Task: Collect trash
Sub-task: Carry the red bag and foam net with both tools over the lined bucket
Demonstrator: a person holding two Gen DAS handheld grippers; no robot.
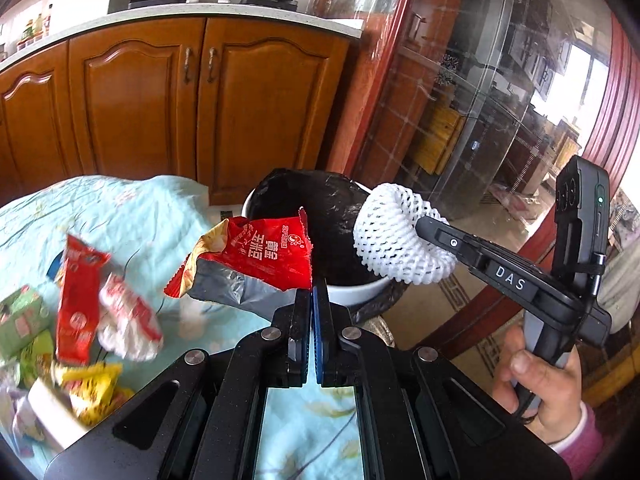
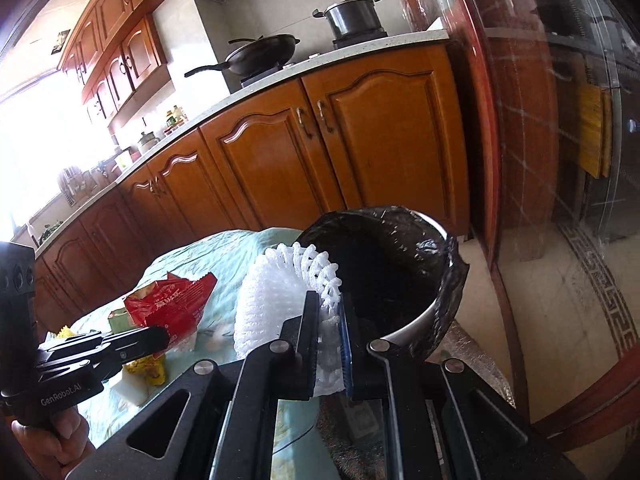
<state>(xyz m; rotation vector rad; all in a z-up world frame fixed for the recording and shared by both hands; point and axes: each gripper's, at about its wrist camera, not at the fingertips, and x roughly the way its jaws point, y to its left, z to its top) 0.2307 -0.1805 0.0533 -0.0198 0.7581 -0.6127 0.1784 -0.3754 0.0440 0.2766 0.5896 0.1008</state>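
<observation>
Each black hand-held gripper (image 1: 314,300) has blue finger pads (image 1: 319,332), silver screws (image 1: 271,334) and white lettering; pink sleeve (image 1: 582,436).

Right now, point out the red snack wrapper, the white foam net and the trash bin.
red snack wrapper (image 1: 264,252), left wrist view, on its printed red face.
white foam net (image 2: 272,300), right wrist view, on its mesh side.
trash bin (image 1: 356,290), left wrist view, on its white outer wall.

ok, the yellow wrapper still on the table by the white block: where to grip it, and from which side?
Probably by the yellow wrapper's upper crumpled edge, which stands up off the tablecloth. Come from above on its right side: the white block sits at its left and the red packet lies just behind, so that side looks least crowded.
</observation>
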